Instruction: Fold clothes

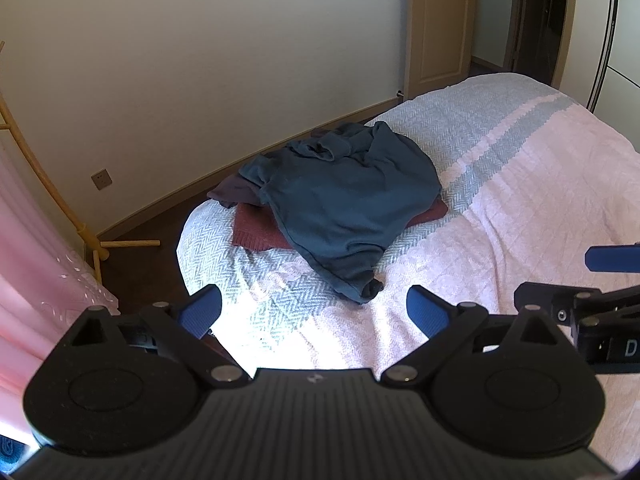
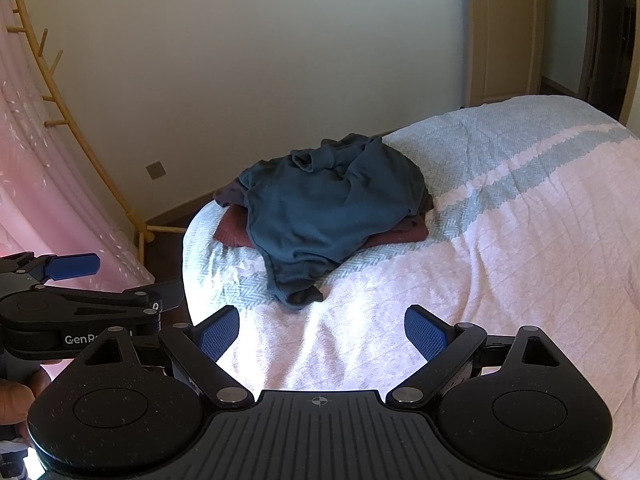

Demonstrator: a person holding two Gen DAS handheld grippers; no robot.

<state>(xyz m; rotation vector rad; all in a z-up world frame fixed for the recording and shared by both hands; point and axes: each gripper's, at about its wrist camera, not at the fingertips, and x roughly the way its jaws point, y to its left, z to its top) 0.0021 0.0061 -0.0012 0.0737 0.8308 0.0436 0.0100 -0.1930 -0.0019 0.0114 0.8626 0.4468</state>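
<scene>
A crumpled dark teal garment lies on the bed, on top of a maroon folded cloth and a dark purple piece. The teal garment, the maroon cloth and the purple piece also show in the right wrist view. My left gripper is open and empty, held short of the pile's near hem. My right gripper is open and empty, also short of the hem. Each gripper shows at the other view's edge, the right gripper in the left wrist view and the left gripper in the right wrist view.
The bed has a pink and pale blue-green textured cover. A wooden coat rack and pink curtain stand at the left. Dark floor runs between bed and wall. A door is at the far right.
</scene>
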